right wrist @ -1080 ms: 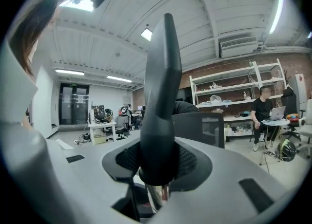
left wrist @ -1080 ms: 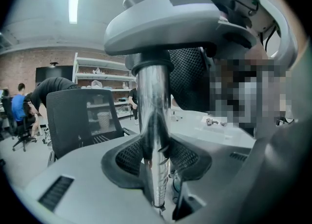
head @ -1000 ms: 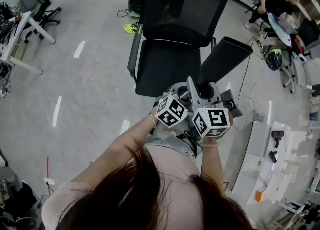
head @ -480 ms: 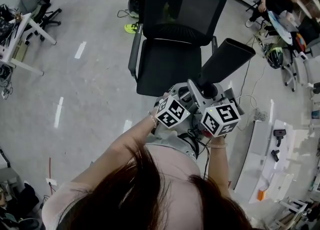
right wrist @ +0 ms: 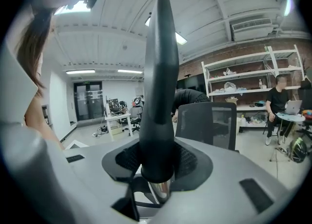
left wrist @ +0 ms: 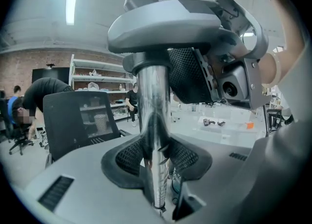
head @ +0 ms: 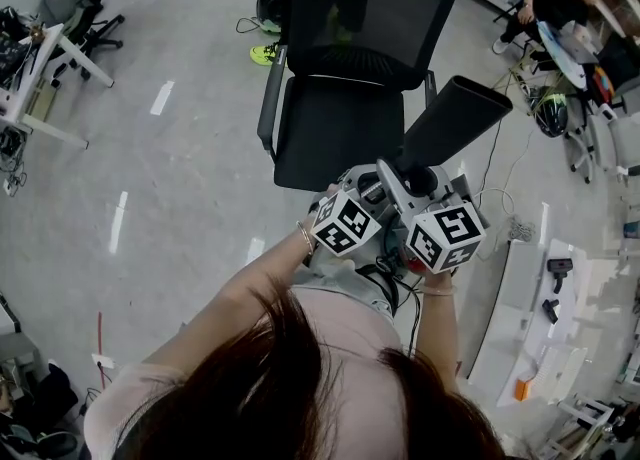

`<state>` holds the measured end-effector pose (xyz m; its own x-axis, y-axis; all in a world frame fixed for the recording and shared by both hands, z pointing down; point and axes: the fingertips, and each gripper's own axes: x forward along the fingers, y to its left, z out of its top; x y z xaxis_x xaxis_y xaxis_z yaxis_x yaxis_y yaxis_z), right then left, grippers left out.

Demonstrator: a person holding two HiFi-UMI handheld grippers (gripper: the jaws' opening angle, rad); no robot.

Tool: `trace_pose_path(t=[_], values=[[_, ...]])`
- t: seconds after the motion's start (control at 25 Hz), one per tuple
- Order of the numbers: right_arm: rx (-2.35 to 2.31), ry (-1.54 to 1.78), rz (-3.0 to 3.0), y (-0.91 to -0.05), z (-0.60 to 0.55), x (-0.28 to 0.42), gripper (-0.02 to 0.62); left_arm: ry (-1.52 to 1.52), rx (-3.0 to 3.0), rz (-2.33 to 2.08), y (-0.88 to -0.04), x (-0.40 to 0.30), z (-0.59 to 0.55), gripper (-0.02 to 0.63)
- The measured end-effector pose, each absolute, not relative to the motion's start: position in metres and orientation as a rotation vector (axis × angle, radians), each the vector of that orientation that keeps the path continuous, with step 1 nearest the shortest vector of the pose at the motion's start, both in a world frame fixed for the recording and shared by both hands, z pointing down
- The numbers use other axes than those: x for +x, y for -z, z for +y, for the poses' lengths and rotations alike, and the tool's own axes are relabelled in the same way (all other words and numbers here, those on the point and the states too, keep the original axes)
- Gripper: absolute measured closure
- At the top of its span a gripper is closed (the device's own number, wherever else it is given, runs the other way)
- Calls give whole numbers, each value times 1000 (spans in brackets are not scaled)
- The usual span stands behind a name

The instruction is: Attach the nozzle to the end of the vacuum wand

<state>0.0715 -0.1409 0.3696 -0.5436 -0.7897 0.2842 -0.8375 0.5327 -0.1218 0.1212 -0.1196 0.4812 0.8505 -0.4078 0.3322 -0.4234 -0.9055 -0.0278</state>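
left gripper (left wrist: 155, 162) clamped on wand (left wrist: 152, 106), right gripper (right wrist: 156, 167) clamped on nozzle (right wrist: 159, 72), both at frame centre below chair (head: 335, 128)

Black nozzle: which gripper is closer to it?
Right. The right gripper is shut on the black nozzle itself. The left gripper is farther back, shut on the metal vacuum wand behind the nozzle.

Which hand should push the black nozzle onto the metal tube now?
Probably right. The right gripper is shut on the nozzle, whose collar sits over the tube end; the left gripper clamps the tube steady.
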Motion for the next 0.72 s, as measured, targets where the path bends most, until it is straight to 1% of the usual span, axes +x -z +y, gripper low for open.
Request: trace_pose_path(t=[0.36, 0.72], values=[[1574, -353, -2472, -369, -144, 76, 425, -526, 2962, -699, -480, 120, -122, 449], [1376, -456, -2488, -372, -134, 76, 425, -501, 2968, -640, -480, 124, -113, 449]])
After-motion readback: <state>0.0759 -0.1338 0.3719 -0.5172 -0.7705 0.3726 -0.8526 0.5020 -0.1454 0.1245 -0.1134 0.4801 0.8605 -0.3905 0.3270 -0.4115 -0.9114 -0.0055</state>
